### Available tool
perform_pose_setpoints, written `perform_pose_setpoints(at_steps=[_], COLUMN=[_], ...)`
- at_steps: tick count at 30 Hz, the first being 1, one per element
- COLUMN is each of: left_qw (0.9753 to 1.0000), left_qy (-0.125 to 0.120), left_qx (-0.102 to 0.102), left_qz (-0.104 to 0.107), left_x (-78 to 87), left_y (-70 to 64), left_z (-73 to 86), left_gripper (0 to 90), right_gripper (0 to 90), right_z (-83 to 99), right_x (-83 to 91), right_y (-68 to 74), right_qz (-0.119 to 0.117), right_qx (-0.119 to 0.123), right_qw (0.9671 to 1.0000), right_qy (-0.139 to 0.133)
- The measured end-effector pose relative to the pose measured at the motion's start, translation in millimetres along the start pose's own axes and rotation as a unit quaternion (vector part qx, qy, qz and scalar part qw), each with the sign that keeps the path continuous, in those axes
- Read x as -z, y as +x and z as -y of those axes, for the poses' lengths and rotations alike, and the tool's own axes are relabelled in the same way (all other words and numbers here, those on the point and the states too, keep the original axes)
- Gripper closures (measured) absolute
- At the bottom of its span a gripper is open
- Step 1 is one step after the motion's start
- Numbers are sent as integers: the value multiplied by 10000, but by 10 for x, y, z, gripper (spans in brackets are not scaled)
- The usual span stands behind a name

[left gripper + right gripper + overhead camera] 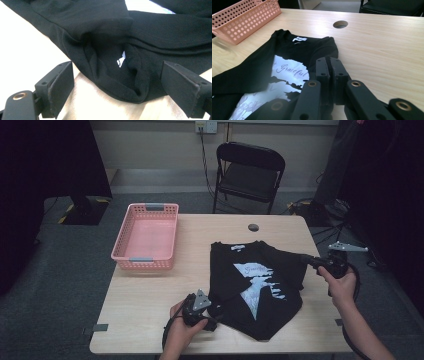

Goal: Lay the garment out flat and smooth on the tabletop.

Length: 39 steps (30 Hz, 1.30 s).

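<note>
mid-fold on the black t-shirt (255,285) lying on the table (150,295): left gripper (117,85) spread wide around a bunched sleeve, right gripper (329,75) pressed together at the far edge; next, looks like clamping the sleeve and folding inward

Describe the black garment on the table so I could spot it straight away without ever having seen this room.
Start at the light wooden table with the pink basket at its left side. To the right of the basket lies the black T-shirt, partly folded, between the person's two tools. It is the only cloth there, with a pale printed picture on its front and a small white label at the collar.
</note>
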<state>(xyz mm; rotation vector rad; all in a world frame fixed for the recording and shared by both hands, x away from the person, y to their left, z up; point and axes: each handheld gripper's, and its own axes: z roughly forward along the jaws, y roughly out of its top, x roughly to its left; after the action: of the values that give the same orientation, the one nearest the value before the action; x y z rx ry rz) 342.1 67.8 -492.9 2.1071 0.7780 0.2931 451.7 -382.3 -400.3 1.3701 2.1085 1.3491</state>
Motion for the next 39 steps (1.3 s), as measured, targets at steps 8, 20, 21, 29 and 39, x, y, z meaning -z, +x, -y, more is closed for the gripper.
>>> perform_pose_setpoints(at_steps=[8, 20, 21, 29, 39], left_qw=[9999, 9997, 9997, 9994, 9993], left_qy=[33, 66, 70, 66, 63], left_qx=[-92, -165, -168, -223, -220], left_qz=[104, 190, 189, 264, 279], left_x=[-22, -49, -49, -67, -84], left_y=[39, 72, 71, 82, 67], left_z=[-16, -33, -34, -46, -58], left_gripper=[92, 57, 57, 55, 55], right_gripper=[863, 864, 864, 866, 692], right_z=[24, 88, 85, 87, 139], right_x=[39, 158, 164, 166, 199], right_y=[-136, -365, -383, -559, -628], right_qz=[167, 427, 453, 604, 883], right_qx=[-17, -87, -89, -273, -434], right_qw=[9999, 9990, 9989, 9978, 9951], right_qy=[25, 62, 67, 89, 9])
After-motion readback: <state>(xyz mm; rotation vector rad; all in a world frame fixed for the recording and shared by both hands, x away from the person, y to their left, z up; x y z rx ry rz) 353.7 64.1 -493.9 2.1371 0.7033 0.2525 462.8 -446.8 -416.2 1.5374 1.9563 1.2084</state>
